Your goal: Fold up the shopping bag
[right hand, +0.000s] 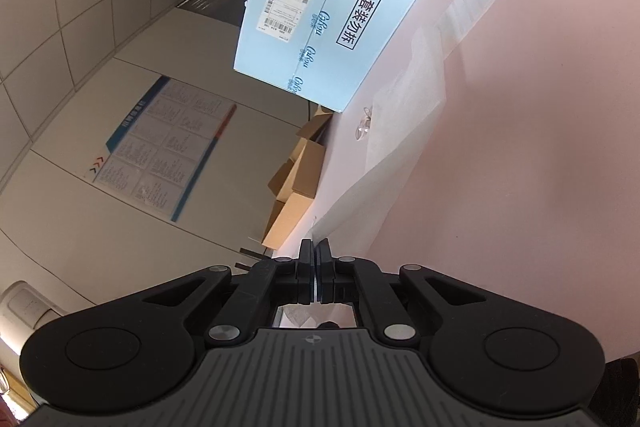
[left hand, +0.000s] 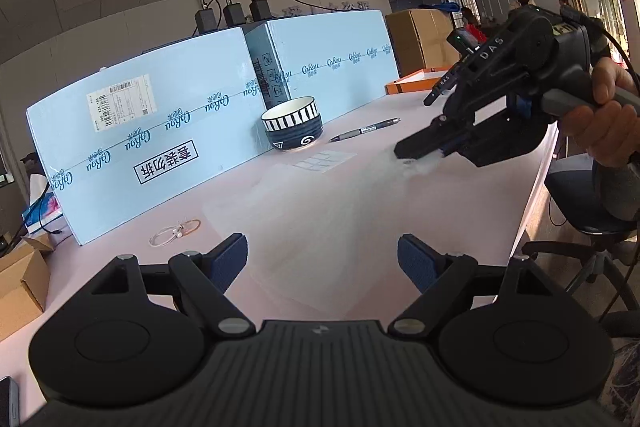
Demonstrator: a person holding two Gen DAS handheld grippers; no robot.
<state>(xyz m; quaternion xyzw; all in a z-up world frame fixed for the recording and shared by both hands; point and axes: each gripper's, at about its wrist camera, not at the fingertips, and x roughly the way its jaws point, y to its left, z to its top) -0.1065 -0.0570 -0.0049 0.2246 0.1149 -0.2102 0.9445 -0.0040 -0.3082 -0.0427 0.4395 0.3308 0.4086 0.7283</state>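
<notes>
The right gripper [right hand: 316, 247] has its fingers [right hand: 306, 267] pinched on the translucent shopping bag's [right hand: 404, 115] corner; the bag stretches over the pink surface [right hand: 540, 147] toward the blue box [right hand: 340, 7].

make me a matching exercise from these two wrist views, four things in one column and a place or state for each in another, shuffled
Things:
1. translucent white plastic shopping bag
2. stacked black-and-white patterned bowls
3. grey pen
4. left gripper

States:
A. jaws open, nothing between them
B. lying loose on the pink table, right of the bowls
C. pinched at one edge by the shut right gripper
D. standing against the light blue cardboard box

Pairs: 1-C, 2-D, 3-B, 4-A
</notes>
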